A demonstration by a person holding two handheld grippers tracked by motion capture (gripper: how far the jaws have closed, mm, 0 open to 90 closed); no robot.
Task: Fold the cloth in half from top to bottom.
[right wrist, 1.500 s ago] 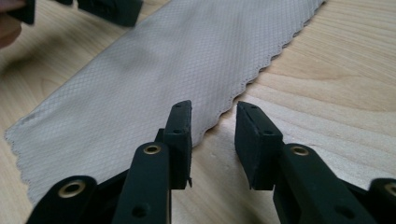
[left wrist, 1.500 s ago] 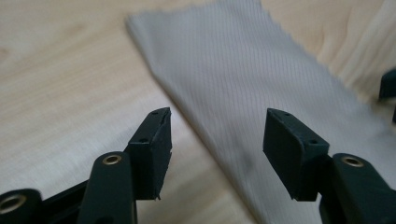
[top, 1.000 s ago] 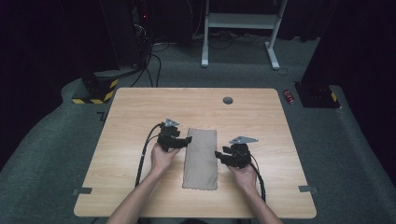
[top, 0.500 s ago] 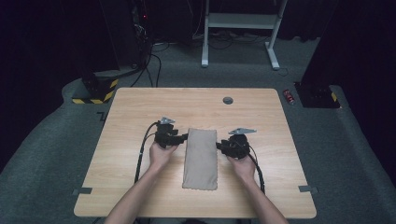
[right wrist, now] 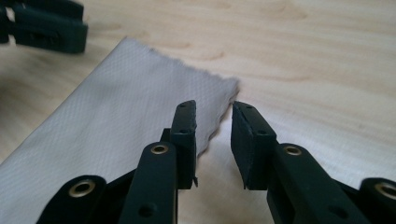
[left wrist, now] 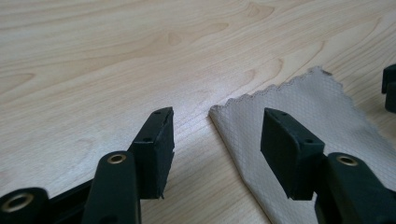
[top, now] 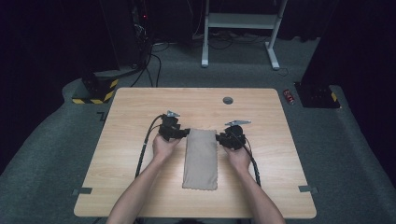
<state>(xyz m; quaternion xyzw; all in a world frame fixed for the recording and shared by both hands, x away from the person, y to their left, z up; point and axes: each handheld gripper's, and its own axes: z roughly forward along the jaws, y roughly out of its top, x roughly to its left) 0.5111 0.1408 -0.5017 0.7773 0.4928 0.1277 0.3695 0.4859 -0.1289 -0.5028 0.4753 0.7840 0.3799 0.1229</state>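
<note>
A folded beige cloth (top: 201,158) lies flat on the wooden table (top: 140,107), long side running away from me. My left gripper (top: 186,133) is at its far left corner. In the left gripper view the jaws of the left gripper (left wrist: 217,123) straddle that corner of the cloth (left wrist: 317,107) and have just been closing, pads still apart from it. My right gripper (top: 218,138) is at the far right corner. In its own view the right gripper (right wrist: 214,109) has a narrow gap over the cloth (right wrist: 116,116) edge, also just closing, without pinching it.
A round cable hole (top: 228,100) sits near the table's far edge. On the floor beyond are a small red object (top: 290,96), a yellow-and-black striped block (top: 93,93) and a white stand (top: 238,21). Cables trail from both grippers along my forearms.
Both hands have slid away from me along the cloth's sides to its far corners. Both pairs of jaws stand narrower than before.
</note>
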